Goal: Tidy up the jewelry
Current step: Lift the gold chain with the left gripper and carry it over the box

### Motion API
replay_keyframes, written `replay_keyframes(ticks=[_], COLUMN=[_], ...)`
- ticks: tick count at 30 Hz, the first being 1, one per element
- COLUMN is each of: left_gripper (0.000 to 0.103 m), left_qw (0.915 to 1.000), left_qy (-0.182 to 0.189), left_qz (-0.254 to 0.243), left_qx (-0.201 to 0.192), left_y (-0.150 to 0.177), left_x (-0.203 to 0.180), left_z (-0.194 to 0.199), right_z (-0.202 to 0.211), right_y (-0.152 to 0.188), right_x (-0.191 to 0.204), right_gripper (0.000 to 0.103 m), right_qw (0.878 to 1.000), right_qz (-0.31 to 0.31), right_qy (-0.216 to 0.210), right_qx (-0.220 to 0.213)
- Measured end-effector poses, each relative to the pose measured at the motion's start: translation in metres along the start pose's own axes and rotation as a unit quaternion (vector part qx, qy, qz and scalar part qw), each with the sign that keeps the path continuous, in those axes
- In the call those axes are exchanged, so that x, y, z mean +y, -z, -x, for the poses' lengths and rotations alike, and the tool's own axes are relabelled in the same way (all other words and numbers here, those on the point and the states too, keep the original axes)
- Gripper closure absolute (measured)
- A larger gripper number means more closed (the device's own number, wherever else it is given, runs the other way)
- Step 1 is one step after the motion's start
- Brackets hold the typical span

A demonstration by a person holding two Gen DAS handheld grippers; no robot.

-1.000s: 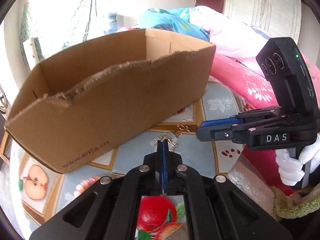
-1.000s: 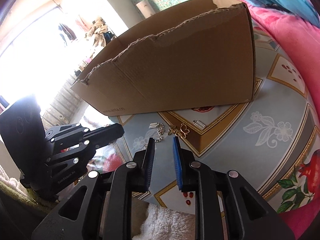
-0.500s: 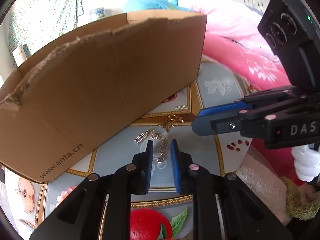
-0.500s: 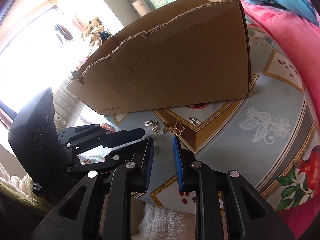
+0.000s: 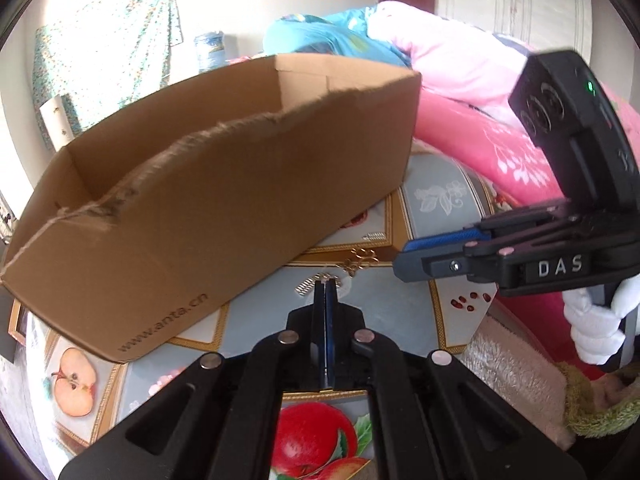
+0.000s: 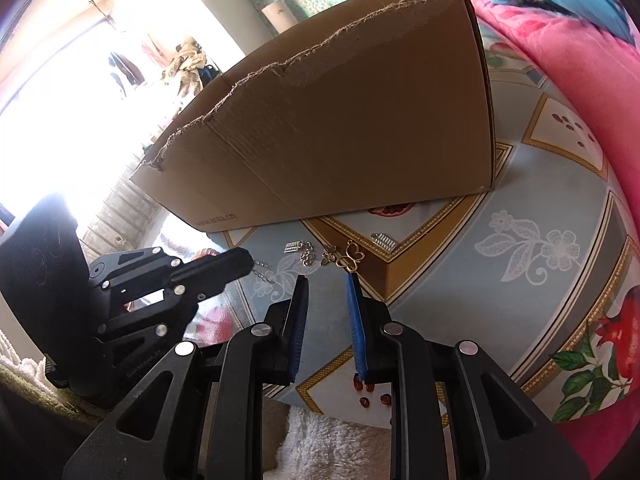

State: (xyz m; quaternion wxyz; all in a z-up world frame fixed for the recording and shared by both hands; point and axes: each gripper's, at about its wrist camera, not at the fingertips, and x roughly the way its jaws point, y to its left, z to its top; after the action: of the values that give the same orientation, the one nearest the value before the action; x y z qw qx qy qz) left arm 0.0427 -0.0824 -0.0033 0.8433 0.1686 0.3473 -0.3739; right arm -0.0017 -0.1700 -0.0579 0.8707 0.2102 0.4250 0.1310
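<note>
Small jewelry pieces lie on the patterned tablecloth in front of a torn cardboard box (image 5: pixel 208 200) (image 6: pixel 340 128): a gold butterfly pendant (image 6: pixel 352 255) (image 5: pixel 360 258), a silver chain (image 6: pixel 306 256), and two silver ribbed clips (image 6: pixel 293 246) (image 6: pixel 385 240). My left gripper (image 5: pixel 325 282) is shut, its tips at the chain; a thin chain (image 6: pixel 262 270) hangs from its tip in the right wrist view. My right gripper (image 6: pixel 326 278) is open and empty, just short of the butterfly pendant.
The table (image 6: pixel 540 248) carries a fruit-print cloth. Pink and blue bedding (image 5: pixel 460 80) is piled behind and to the right. A fuzzy white cloth (image 6: pixel 332 440) lies at the near table edge. A gloved hand (image 5: pixel 600 320) holds the right gripper.
My left gripper was shut, opened over the chain half a second ago, and is now shut on it and drawn back. The right gripper has stayed open, nearly still.
</note>
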Motion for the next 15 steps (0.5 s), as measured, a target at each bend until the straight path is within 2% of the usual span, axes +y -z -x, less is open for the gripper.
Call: replay_keyframes(ticks=[7,12,15], left_gripper=[0.103,0.103,0.103], left_qw=[0.9991,0.9987,0.9987], left_qy=[-0.028,-0.029,-0.027], left_qz=[0.028,0.040,0.042], left_qx=[-0.013,-0.015,-0.013], left_y=[-0.001,0.002,0.003], left_x=[0.019,0.028,0.031], left_z=[0.015,0.017,0.016], right_z=[-0.014,-0.029,-0.032], right_y=[0.005,0.006,0.001], right_x=[0.023,0.042,0.056], right_gripper=[0.077,0.077,0.077], right_qw=[1.000,0.997,0.991], right_qz=[0.028,0.068,0.116], right_qy=[-0.010,0.030,0.064], right_qx=[0.005,-0.001,-0.017])
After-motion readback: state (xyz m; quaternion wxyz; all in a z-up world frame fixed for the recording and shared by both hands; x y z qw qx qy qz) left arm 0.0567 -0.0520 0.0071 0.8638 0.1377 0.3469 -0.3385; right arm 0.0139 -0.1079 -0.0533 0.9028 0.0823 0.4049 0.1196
